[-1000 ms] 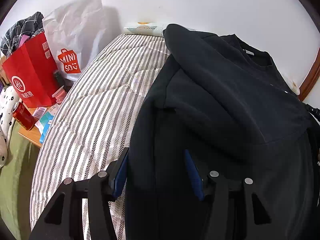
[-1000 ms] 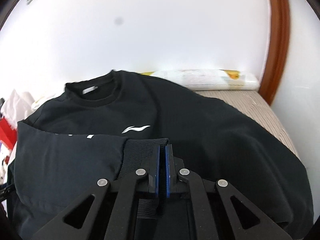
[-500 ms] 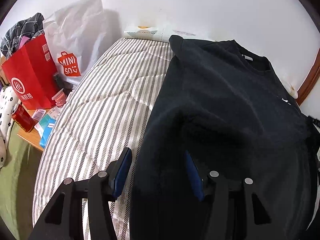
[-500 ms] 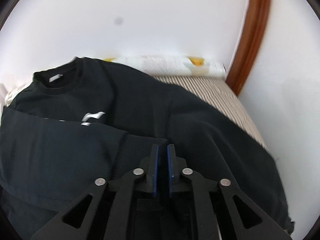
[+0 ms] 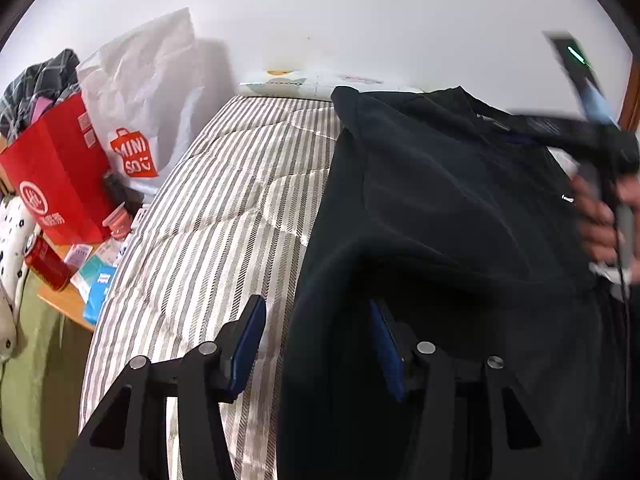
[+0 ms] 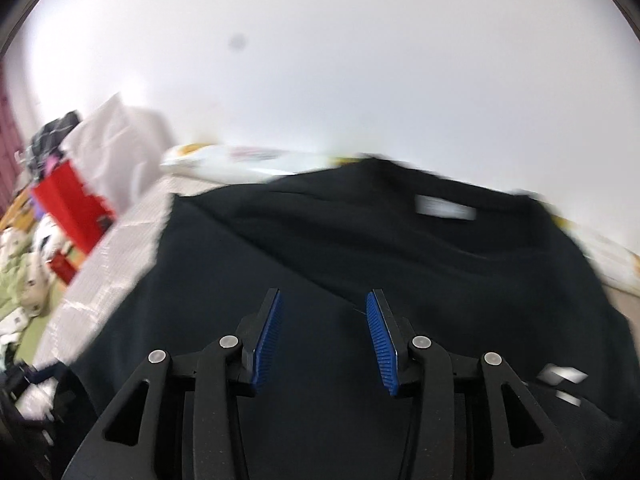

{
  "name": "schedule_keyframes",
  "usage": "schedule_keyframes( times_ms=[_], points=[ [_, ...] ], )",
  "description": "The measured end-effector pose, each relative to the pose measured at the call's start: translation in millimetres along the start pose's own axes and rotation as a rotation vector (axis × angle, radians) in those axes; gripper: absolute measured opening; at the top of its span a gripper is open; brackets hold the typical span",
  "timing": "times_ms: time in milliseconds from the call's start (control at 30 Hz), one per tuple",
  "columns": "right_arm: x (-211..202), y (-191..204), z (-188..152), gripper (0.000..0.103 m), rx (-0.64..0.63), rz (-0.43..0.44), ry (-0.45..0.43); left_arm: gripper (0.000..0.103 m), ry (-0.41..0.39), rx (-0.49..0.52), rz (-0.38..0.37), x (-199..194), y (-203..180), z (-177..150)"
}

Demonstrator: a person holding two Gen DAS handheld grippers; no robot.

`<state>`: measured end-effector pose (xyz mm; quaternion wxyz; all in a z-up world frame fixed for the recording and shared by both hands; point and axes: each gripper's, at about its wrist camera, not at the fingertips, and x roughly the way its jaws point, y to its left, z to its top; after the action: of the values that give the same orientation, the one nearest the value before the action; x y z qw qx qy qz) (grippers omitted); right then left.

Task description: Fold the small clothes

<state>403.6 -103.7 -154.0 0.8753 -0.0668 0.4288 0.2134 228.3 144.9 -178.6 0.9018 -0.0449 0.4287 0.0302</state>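
Observation:
A black sweatshirt [image 5: 448, 216] lies on the striped bed [image 5: 224, 208], sleeves folded in over its body. It also shows in the right wrist view [image 6: 360, 248], blurred, with its white neck label [image 6: 446, 212] at the far side. My left gripper [image 5: 316, 340] is open and empty, its jaws standing either side of the sweatshirt's left edge. My right gripper [image 6: 322, 336] is open and empty above the sweatshirt's middle. It also shows in the left wrist view [image 5: 592, 100], blurred and held in a hand at the far right.
A red paper bag [image 5: 56, 176] and a white MINISO bag [image 5: 140, 100] stand left of the bed. A red can [image 5: 46, 262] and small boxes sit on a wooden side table [image 5: 66, 300]. A pillow [image 5: 304, 82] lies against the white wall.
My right gripper opened, let go of the sleeve cuff and swung up and to the left over the sweatshirt. The left sleeve has settled flat. My left gripper stayed open.

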Motion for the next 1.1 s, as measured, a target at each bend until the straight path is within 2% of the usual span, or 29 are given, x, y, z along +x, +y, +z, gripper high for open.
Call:
schedule_keyframes(
  times_ms=[67,167,267,367,400,433,467,533,600,667,767,900,967,1033,1100],
  points=[
    [23,27,16,0.043,-0.024,0.079,0.007,0.045,-0.006,0.031,0.006,5,-2,1],
    [52,56,38,0.043,-0.066,0.124,0.014,0.043,-0.014,0.045,0.013,11,0,3],
    [74,79,55,0.044,-0.081,0.165,0.024,0.040,-0.009,0.027,-0.027,17,3,7],
    [104,90,68,0.043,-0.066,0.212,0.081,0.039,-0.013,0.004,-0.059,21,4,11],
    [114,92,70,0.039,-0.060,0.217,0.105,0.039,-0.015,-0.004,-0.067,23,3,13],
    [120,94,72,0.017,-0.057,0.227,0.112,0.034,-0.018,-0.011,-0.068,23,3,15],
    [124,96,74,0.009,-0.061,0.250,0.113,0.029,-0.027,-0.021,-0.072,22,4,16],
    [122,98,78,0.008,-0.063,0.264,0.076,0.008,-0.033,-0.039,-0.105,21,8,18],
    [116,99,84,0.008,-0.059,0.250,0.010,0.007,-0.051,-0.061,-0.108,16,15,18],
    [119,99,92,0.008,-0.034,0.261,-0.006,0.007,-0.058,-0.070,-0.101,15,21,17],
    [135,105,95,0.008,-0.009,0.266,0.020,0.007,-0.029,-0.099,-0.106,22,28,16],
    [152,117,84,0.011,-0.042,0.203,0.049,0.009,-0.008,-0.104,-0.105,28,28,15],
    [143,112,87,0.018,-0.010,0.212,0.032,0.010,-0.002,-0.095,-0.097,27,26,16],
    [125,101,88,0.039,0.022,0.213,0.006,0.010,0.009,-0.086,-0.096,25,25,15],
    [101,86,85,0.043,0.021,0.195,-0.043,0.019,0.012,-0.093,-0.096,23,26,15]
  ],
)
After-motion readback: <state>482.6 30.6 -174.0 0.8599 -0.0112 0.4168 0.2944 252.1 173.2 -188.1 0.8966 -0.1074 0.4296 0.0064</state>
